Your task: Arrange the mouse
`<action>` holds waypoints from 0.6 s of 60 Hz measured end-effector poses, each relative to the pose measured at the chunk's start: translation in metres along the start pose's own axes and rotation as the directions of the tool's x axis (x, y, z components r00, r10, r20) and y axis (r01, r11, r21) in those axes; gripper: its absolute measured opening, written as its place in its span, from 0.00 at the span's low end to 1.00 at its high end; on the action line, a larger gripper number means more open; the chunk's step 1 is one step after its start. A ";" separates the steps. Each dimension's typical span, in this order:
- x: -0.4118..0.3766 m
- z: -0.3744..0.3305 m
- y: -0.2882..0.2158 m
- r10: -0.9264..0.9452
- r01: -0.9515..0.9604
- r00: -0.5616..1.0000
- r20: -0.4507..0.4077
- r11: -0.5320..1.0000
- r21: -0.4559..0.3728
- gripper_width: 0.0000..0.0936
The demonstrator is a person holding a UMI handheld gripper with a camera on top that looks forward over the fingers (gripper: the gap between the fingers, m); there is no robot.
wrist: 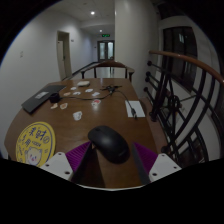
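Observation:
A black computer mouse (pixel 108 141) lies on the round wooden table (pixel 60 120), angled slightly. It sits between the tips of my gripper (pixel 112 150). The purple pad of the left finger (pixel 78 155) is against the mouse's left side. A narrow gap shows between the mouse and the right pad (pixel 146 156). The fingers stand wide apart, so the gripper is open with the mouse between them.
A yellow round mat (pixel 40 141) lies left of the mouse. Farther on are a dark flat device (pixel 42 100), a white booklet (pixel 135 107), several small white items (pixel 77 115) and a black object (pixel 110 88). A dark stair railing (pixel 182 100) stands on the right.

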State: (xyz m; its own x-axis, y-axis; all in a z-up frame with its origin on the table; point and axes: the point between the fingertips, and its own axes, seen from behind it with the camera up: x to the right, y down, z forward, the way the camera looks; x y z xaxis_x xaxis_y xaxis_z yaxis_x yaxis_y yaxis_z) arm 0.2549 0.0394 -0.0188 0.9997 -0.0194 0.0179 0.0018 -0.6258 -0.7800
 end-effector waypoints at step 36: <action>0.016 0.000 -0.062 0.123 -0.118 0.990 -0.064 0.990 0.075 0.35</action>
State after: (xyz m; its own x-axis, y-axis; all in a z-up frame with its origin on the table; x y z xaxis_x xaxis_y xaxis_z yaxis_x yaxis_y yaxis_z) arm 0.2703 0.0775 0.0296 0.9885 -0.1464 -0.0381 -0.1144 -0.5585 -0.8216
